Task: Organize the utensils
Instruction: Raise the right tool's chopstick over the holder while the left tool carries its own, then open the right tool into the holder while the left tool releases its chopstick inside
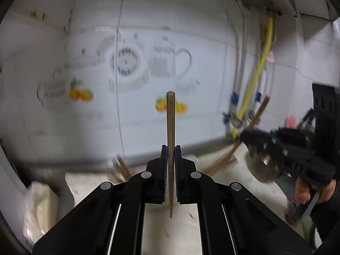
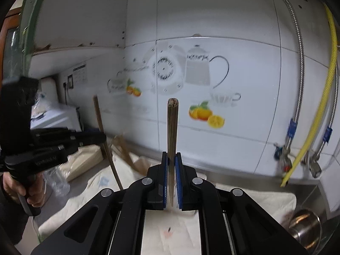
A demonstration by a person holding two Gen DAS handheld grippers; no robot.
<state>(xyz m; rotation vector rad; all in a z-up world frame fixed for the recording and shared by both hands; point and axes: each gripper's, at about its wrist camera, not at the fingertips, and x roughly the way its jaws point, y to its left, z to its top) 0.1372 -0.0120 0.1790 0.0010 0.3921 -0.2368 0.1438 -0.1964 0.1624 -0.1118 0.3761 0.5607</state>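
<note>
Left gripper (image 1: pixel 170 170) nearest lens: jaws clamped on chopstick (image 1: pixel 170 148), stick upright between pads, thick end up; tip hangs below jaws, clear of cloth (image 1: pixel 170 233). Mid-shaft grip likely chosen for balance in carry. Loose sticks (image 1: pixel 121 165) lie on cloth at left, against wall; probably unsorted stock. Right gripper (image 2: pixel 171 178) likewise closed on second chopstick (image 2: pixel 172 131), same upright pose, suggesting pair being matched. Steel cup (image 2: pixel 306 225) at far right on counter edge: plausible holder, not confirmed.
</note>
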